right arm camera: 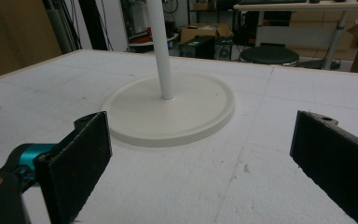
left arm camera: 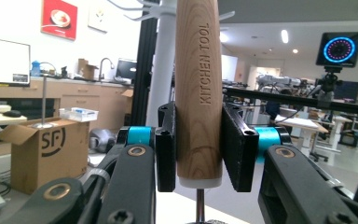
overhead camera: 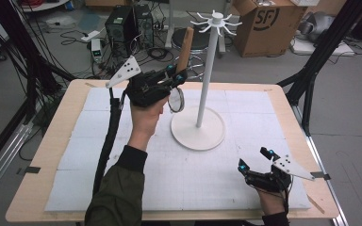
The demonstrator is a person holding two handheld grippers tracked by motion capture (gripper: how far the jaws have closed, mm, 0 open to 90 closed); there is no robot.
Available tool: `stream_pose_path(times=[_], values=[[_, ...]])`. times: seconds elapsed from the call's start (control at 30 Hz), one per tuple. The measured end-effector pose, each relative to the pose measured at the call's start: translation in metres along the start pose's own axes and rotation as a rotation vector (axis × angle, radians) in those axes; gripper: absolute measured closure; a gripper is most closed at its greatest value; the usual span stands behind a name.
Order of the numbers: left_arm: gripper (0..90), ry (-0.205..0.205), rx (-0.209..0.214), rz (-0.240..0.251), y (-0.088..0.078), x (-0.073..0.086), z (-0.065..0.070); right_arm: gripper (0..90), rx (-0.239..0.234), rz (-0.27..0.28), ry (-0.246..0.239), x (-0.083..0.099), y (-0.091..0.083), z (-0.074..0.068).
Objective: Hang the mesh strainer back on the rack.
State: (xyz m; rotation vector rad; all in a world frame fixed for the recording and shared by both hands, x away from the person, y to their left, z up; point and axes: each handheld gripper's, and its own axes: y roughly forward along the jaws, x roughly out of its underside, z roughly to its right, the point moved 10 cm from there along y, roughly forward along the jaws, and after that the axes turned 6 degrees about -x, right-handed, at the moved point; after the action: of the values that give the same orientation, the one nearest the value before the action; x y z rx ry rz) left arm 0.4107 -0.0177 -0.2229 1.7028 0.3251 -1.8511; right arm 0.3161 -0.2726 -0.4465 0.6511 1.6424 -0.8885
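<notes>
The left tool [overhead camera: 178,78] clamps the stiff, smooth wooden-handled kitchen utensil [left arm camera: 198,93] low on its handle, leaving the light metal head [overhead camera: 176,100] dangling; the right tool [overhead camera: 254,160] rests open.

Around the table, we are seeing only workshop clutter.
We are looking at a white foam mat [overhead camera: 184,188] lying on a wooden table [overhead camera: 52,155]. Beyond the far edge, a black computer tower [overhead camera: 120,24] is standing on the floor among loose cables, with a round black stool [overhead camera: 192,40] just beside it. An open cardboard box [overhead camera: 264,23] is sitting farther right. Black frame struts [overhead camera: 316,56] are leaning in at the right side.
</notes>
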Motion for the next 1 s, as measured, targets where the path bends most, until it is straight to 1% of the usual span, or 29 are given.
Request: stream_pose_path(times=[0.07, 0.13, 0.17, 0.3, 0.33, 0.4, 0.43, 0.47, 0.57, 0.63, 0.7, 0.73, 0.8, 0.83, 0.9, 1.0], values=[[69.0, -0.006, 0.008, 0.005, 0.004, -0.003, 0.001, 4.3, 0.005, 0.004, 0.002, 0.0, -0.001, 0.001], [69.1, -0.012, 0.005, 0.007, 0.007, -0.004, 0.0, 4.3, 0.004, 0.003, 0.007, 0.0, -0.002, 0.002], [69.0, -0.021, 0.007, 0.008, 0.008, -0.004, 0.0, 4.3, 0.005, 0.005, 0.005, 0.0, -0.002, 0.002], [69.1, -0.012, 0.015, 0.0, 0.014, -0.004, 0.002, 4.3, 0.007, 0.007, 0.01, 0.0, -0.003, 0.003], [69.0, -0.015, 0.016, 0.002, 0.015, -0.004, 0.002, 4.3, 0.009, 0.007, 0.007, -0.001, -0.004, 0.003], [69.0, -0.017, 0.017, -0.001, 0.017, -0.004, 0.001, 4.3, 0.012, 0.009, 0.017, -0.001, -0.004, 0.004], [69.0, -0.015, 0.013, -0.002, 0.017, -0.004, 0.001, 4.3, 0.013, 0.012, 0.01, -0.001, -0.005, 0.005], [69.0, -0.023, 0.017, -0.008, 0.018, -0.003, 0.0, 4.3, 0.014, 0.01, 0.01, -0.001, -0.005, 0.005], [69.0, -0.012, 0.014, -0.023, 0.018, 0.0, 0.0, 4.3, 0.013, 0.01, 0.014, -0.001, -0.005, 0.005], [69.0, -0.011, 0.008, -0.021, 0.019, 0.001, 0.0, 4.3, 0.011, 0.01, 0.016, -0.001, -0.005, 0.004], [69.0, -0.02, 0.007, -0.023, 0.02, 0.002, -0.002, 4.3, 0.009, 0.012, 0.011, -0.001, -0.005, 0.003], [69.0, -0.014, 0.002, -0.028, 0.02, 0.003, -0.003, 4.3, 0.009, 0.013, 0.009, -0.001, -0.005, 0.003], [69.0, -0.022, 0.011, -0.03, 0.021, 0.004, -0.003, 4.3, 0.005, 0.009, 0.014, -0.001, -0.006, 0.001], [69.0, -0.021, 0.011, -0.031, 0.022, 0.005, -0.003, 4.3, 0.007, 0.011, 0.009, -0.001, -0.006, 0.002], [69.0, -0.012, 0.013, -0.042, 0.023, 0.008, -0.004, 4.3, 0.008, 0.008, 0.014, -0.001, -0.005, 0.002], [68.9, -0.019, 0.014, -0.048, 0.025, 0.011, -0.005, 4.3, 0.008, 0.01, 0.014, -0.001, -0.005, 0.002]])
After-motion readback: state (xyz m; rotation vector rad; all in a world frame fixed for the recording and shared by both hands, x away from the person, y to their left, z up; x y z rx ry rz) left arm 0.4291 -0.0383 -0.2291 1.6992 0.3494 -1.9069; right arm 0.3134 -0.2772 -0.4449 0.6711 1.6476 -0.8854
